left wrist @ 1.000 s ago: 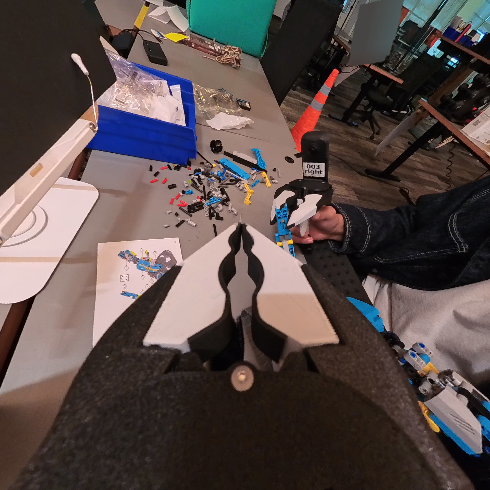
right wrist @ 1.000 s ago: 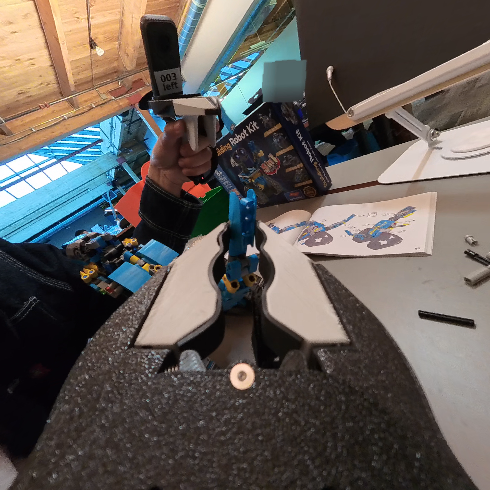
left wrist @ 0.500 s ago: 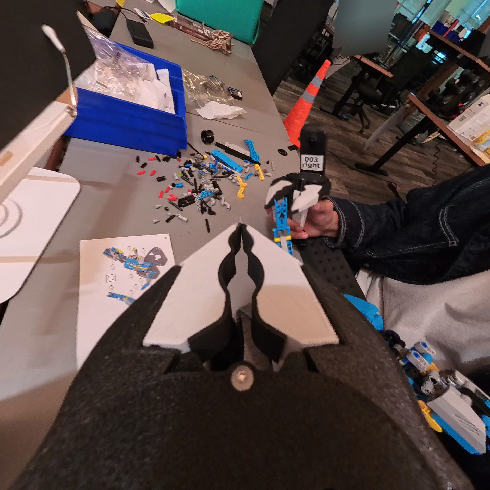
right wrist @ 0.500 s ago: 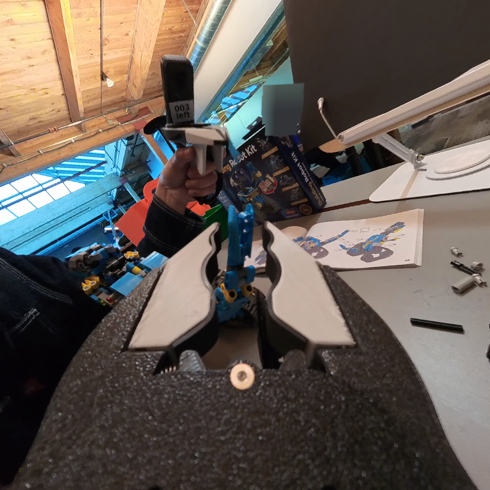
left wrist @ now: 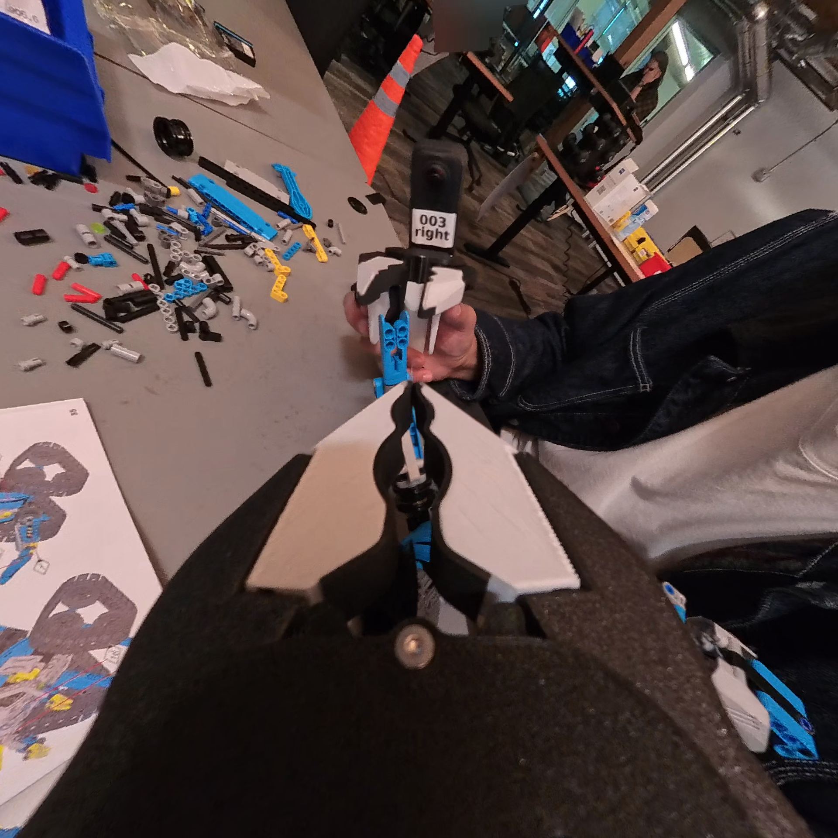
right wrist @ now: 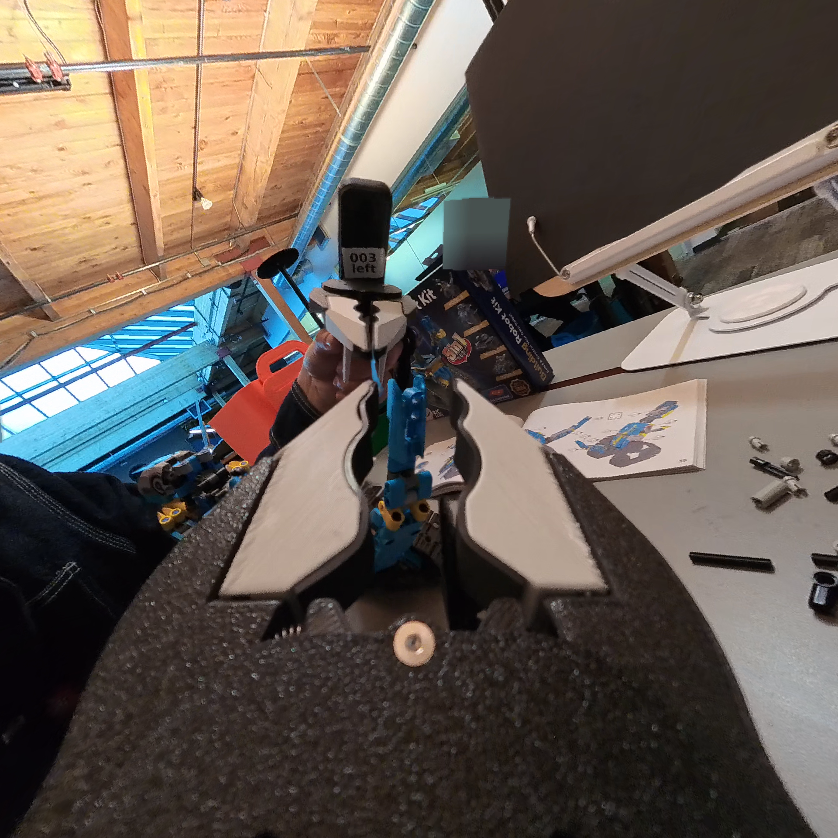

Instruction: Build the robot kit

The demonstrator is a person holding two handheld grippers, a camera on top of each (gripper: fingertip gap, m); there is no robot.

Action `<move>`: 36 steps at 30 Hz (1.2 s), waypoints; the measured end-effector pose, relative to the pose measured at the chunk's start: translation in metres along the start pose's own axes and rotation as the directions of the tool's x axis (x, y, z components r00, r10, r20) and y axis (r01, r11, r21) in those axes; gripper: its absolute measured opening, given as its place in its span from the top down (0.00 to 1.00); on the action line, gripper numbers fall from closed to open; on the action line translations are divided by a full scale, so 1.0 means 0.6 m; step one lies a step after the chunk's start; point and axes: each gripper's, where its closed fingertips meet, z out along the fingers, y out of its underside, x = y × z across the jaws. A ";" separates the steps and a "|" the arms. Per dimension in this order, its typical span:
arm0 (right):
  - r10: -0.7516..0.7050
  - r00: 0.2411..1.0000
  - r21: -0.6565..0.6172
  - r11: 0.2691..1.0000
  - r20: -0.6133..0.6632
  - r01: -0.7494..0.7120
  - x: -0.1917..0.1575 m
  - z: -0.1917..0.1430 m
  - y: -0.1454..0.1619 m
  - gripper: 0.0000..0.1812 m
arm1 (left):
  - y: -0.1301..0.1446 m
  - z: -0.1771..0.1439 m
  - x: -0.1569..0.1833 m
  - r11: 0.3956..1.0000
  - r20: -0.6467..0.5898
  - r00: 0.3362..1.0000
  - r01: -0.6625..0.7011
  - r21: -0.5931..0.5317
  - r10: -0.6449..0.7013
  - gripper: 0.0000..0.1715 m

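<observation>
A blue brick assembly (right wrist: 406,435) with yellow pins stands between the jaws of my right gripper (right wrist: 415,385), which are spread apart and stand off it on both sides. My left gripper (left wrist: 410,387) is shut, with its tips on the thin far end of the same assembly (left wrist: 393,344). A thin blue strip runs into its jaw gap. In the right wrist view the left gripper (right wrist: 366,351) is just beyond the assembly's tip. In the left wrist view the right gripper (left wrist: 402,344) faces me, held in a hand above the table edge.
Several loose bricks (left wrist: 181,272) lie on the grey table (left wrist: 272,408), with a black wheel (left wrist: 172,133) and a blue bin (left wrist: 45,90) behind. An open instruction booklet (right wrist: 626,431), a kit box (right wrist: 489,344) and a white lamp base (right wrist: 725,317) are nearby. A partly built model (right wrist: 190,485) rests on the person's lap. The gap from one gripper's tips to the other's is roughly 8 cm. Left tips and right tips are each some 20 cm from the partly built model (right wrist: 190,485).
My right gripper's jaws have opened away from the blue assembly. My left gripper has moved in toward the right one and now meets the assembly's end.
</observation>
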 end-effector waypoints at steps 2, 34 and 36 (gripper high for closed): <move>-0.017 1.000 -0.011 1.000 -0.005 0.017 -0.001 0.002 0.003 0.84 | 0.000 0.001 0.002 1.000 -0.004 1.000 -0.003 0.000 0.003 1.00; 0.103 0.995 0.237 0.966 0.010 -0.103 0.000 -0.058 -0.066 0.86 | -0.023 -0.139 0.357 0.886 0.707 0.704 -0.368 0.282 0.068 1.00; 0.111 0.994 0.229 0.967 0.020 -0.113 -0.002 -0.056 -0.063 0.85 | -0.005 -0.086 0.411 0.850 0.717 0.690 -0.435 0.296 0.103 1.00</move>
